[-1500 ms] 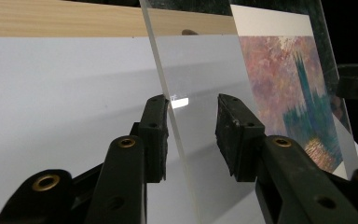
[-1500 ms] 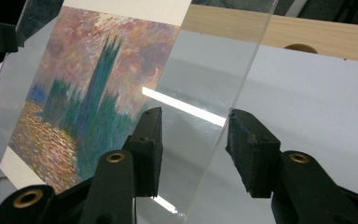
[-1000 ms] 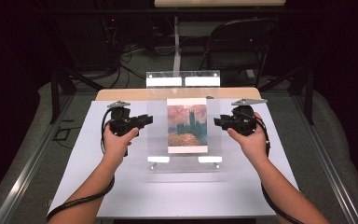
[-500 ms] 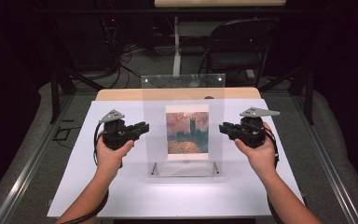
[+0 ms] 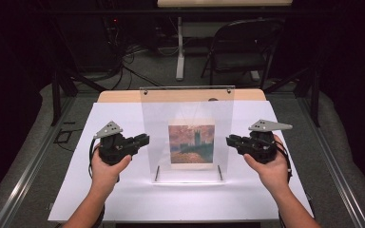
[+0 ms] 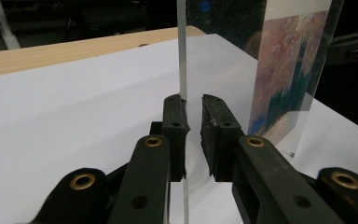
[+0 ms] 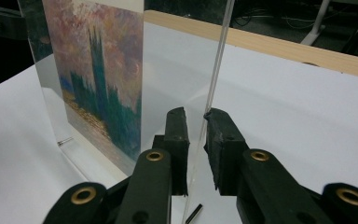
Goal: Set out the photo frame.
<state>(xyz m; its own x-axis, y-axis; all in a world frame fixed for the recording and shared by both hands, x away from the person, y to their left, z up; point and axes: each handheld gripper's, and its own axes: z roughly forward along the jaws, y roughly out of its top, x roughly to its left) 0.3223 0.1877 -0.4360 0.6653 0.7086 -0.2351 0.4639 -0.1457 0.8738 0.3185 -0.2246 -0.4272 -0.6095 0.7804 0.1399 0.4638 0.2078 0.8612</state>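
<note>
a dim room surrounds the wooden table (image 5: pixel 123 96), topped by a white sheet (image 5: pixel 76 190) and edged by grey padding (image 5: pixel 24 156); beyond it stand a black folding chair (image 5: pixel 240 50), a white desk leg (image 5: pixel 179 52) and loose cables (image 5: pixel 123 52) on grey carpet (image 5: pixel 152 71).

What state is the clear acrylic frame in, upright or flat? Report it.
Upright. The acrylic frame stands on edge on the white sheet, its painting print facing the person, each side edge between a gripper's jaws.
</note>
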